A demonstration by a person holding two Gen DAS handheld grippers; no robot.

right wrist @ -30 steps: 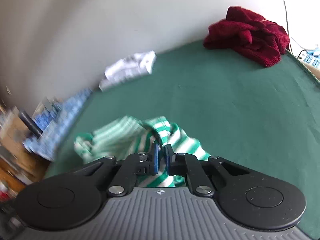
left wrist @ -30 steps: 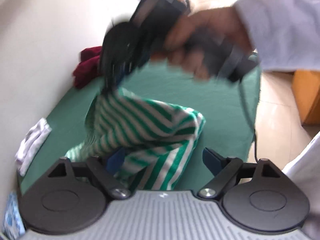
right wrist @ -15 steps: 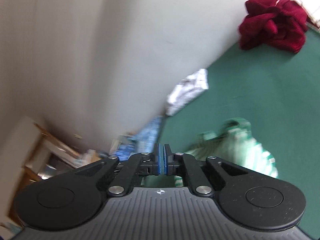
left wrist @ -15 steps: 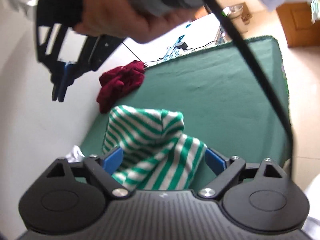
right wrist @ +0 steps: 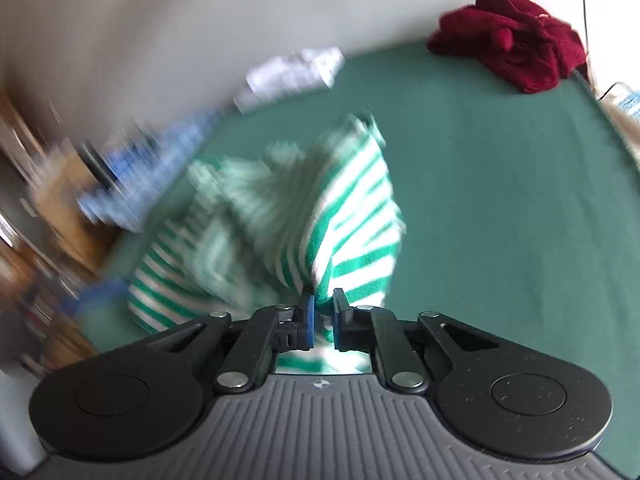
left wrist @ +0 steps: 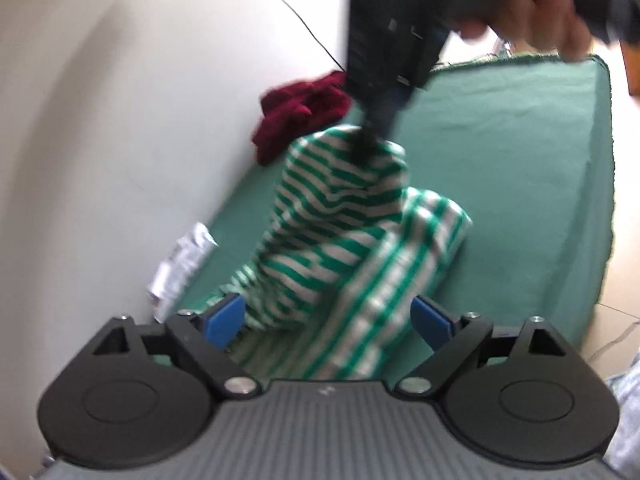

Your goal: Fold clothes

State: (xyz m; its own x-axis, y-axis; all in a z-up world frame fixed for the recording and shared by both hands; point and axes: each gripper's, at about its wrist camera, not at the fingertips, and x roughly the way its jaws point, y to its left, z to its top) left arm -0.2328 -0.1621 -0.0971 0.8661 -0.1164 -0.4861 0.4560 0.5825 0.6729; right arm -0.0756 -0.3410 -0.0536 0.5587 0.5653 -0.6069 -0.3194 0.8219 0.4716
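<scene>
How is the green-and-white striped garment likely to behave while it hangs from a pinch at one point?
Probably floppy: the striped garment drapes in soft folds below the right gripper, whose jaws are opening slightly around the pinched cloth. Likely light, since one small pinch lifts its peak. It may slip free, as the left gripper stands open around the lower folds.

A home room: green-covered table [right wrist: 500, 184], heaped clothes, cluttered shelf.
</scene>
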